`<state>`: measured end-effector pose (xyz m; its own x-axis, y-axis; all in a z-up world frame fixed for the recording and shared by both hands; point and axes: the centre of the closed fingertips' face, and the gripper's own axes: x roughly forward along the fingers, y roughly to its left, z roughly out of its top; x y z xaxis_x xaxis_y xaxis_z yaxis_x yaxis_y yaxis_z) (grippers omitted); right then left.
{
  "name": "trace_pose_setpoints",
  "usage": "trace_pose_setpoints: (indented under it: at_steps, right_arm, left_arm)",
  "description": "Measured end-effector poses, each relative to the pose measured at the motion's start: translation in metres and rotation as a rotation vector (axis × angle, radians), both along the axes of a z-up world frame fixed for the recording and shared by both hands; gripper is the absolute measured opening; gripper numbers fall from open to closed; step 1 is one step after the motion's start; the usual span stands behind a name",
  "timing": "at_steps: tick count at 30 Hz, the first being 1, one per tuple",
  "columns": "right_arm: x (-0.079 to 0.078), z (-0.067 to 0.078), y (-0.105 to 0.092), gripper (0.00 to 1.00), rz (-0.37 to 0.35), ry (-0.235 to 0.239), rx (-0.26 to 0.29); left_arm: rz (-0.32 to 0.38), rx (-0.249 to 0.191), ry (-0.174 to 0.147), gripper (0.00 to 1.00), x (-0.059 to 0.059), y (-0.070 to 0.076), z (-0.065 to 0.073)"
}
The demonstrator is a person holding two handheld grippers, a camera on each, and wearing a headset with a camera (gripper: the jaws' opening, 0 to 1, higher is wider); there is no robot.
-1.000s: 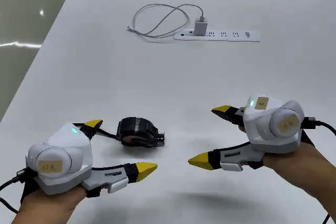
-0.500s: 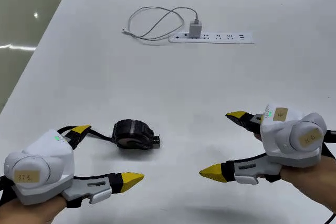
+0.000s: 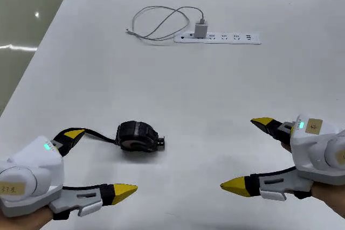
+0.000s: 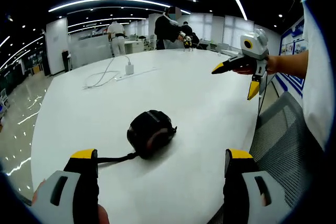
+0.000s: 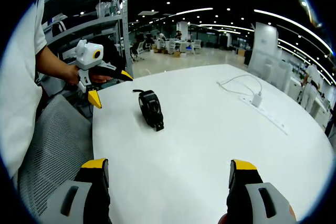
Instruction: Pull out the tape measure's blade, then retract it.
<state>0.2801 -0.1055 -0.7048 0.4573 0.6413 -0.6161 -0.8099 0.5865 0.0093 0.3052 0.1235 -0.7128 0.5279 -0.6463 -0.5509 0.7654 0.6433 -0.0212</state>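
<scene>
A black tape measure (image 3: 138, 137) lies on the white table (image 3: 178, 90), its blade fully inside and a black strap trailing left; it also lies ahead in the left gripper view (image 4: 151, 132) and farther off in the right gripper view (image 5: 151, 107). My left gripper (image 3: 98, 161) stands open at the lower left, its yellow tips just short of the tape measure, holding nothing. My right gripper (image 3: 249, 154) stands open at the lower right, well apart from the tape measure, also holding nothing.
A white power strip (image 3: 218, 37) with a plugged charger and a looped white cable (image 3: 159, 23) lies at the far side of the table. The table's left edge borders a green floor (image 3: 21, 14). A grey mesh chair (image 5: 52, 145) stands by the near edge.
Both grippers have drawn back toward me and apart, the left lower-left, the right lower-right. The tape measure has stayed in place.
</scene>
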Motion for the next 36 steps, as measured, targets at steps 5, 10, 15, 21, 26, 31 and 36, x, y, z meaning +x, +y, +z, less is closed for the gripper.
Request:
trace_pose_setpoints:
  at_steps: [5,10,15,21,26,31,36]
  right_arm:
    - [-0.006,0.001,-0.006,0.97,-0.006,0.004,0.009]
    - [-0.012,0.003,-0.012,0.99,-0.013,0.007,0.017]
    - [-0.019,0.001,-0.021,0.99,-0.022,0.014,0.014]
    - [-0.028,-0.003,-0.026,0.99,-0.024,0.034,0.003]
    - [-0.033,-0.005,-0.033,0.99,-0.033,0.042,-0.005]
    - [-0.039,-0.007,-0.043,0.99,-0.046,0.053,-0.016]
    - [-0.044,-0.009,-0.052,0.99,-0.059,0.062,-0.023]
  left_arm:
    - [-0.019,0.012,0.002,0.99,-0.005,0.004,-0.002]
    - [-0.04,0.019,0.007,0.99,-0.008,0.008,-0.002]
    - [-0.059,0.028,0.013,0.99,-0.011,0.013,-0.002]
    - [-0.067,0.029,0.035,0.99,-0.016,0.016,-0.003]
    - [-0.074,0.044,0.041,0.99,-0.018,0.019,-0.004]
    - [-0.087,0.061,0.048,0.99,-0.021,0.023,-0.006]
    - [-0.109,0.08,0.059,0.99,-0.026,0.027,-0.008]
